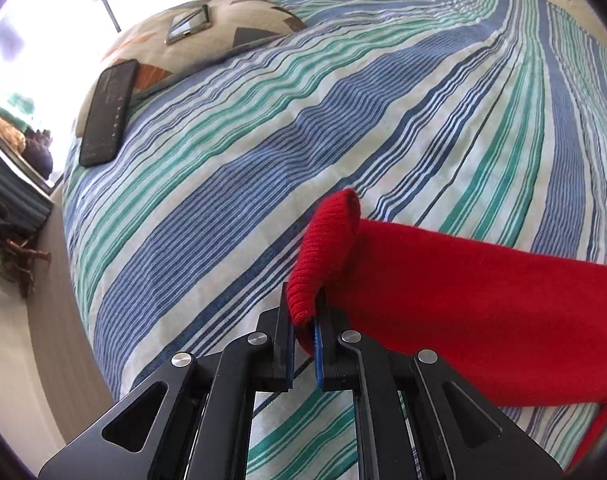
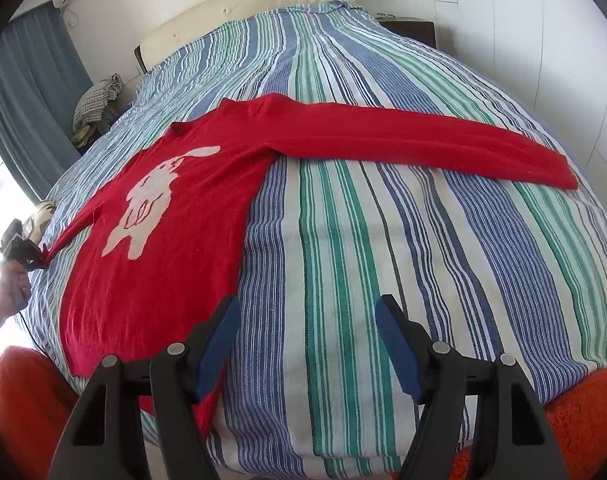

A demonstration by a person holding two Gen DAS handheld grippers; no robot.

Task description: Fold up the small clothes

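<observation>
A red knit sweater [image 2: 175, 280] with a white rabbit [image 2: 151, 196] on its front lies flat on the striped bedspread [image 2: 383, 260]. One sleeve [image 2: 423, 140] stretches out to the right. The other sleeve [image 1: 483, 312] is pulled out straight, and my left gripper [image 1: 303, 312] is shut on its ribbed cuff [image 1: 327, 240]. In the right wrist view the left gripper [image 2: 37, 258] shows at the far left, held by a hand [image 2: 7, 292]. My right gripper [image 2: 307, 320] hovers open over the bedspread, its left finger beside the sweater's hem, with nothing between the pads.
A patterned pillow [image 1: 223, 32] near the bed's edge carries a dark phone [image 1: 107, 112] and a second phone [image 1: 189, 24]. A checked cloth [image 2: 97, 96] lies by the cream headboard [image 2: 243, 0]. Orange fuzzy fabric [image 2: 583, 420] fills both lower corners. The floor [image 1: 31, 360] drops off left.
</observation>
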